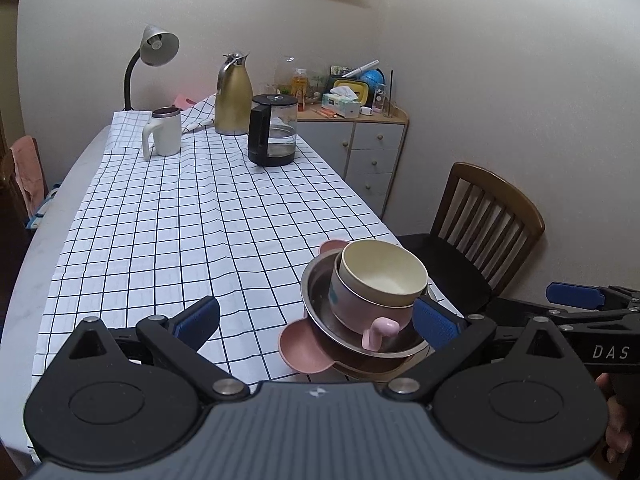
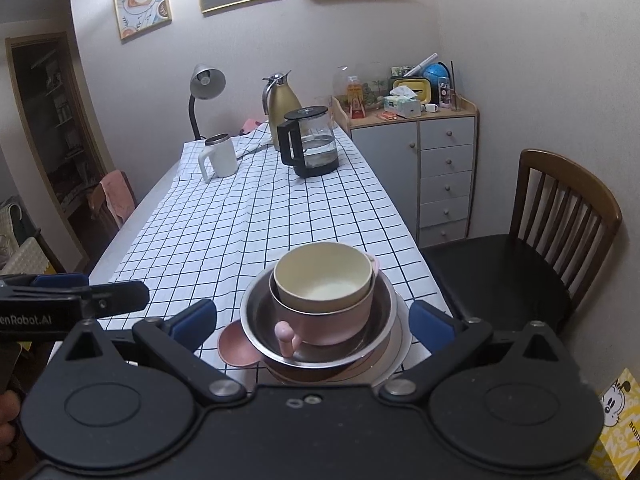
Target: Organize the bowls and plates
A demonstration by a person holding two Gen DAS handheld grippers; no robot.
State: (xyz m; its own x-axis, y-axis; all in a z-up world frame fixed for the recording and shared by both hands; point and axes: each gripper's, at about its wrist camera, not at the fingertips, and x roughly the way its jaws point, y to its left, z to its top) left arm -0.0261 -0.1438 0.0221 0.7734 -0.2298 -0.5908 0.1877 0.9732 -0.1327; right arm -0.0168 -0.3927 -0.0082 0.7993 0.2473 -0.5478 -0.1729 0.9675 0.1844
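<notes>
We see both tools spread wide and empty, the left tool (image 1: 316,320) and right tool (image 2: 312,322) facing the stack (image 2: 320,308) at the counter (image 2: 224,216) edge. It looks light, slippery, tippy; we'd grip the steel bowl (image 2: 256,300) rim.
</notes>
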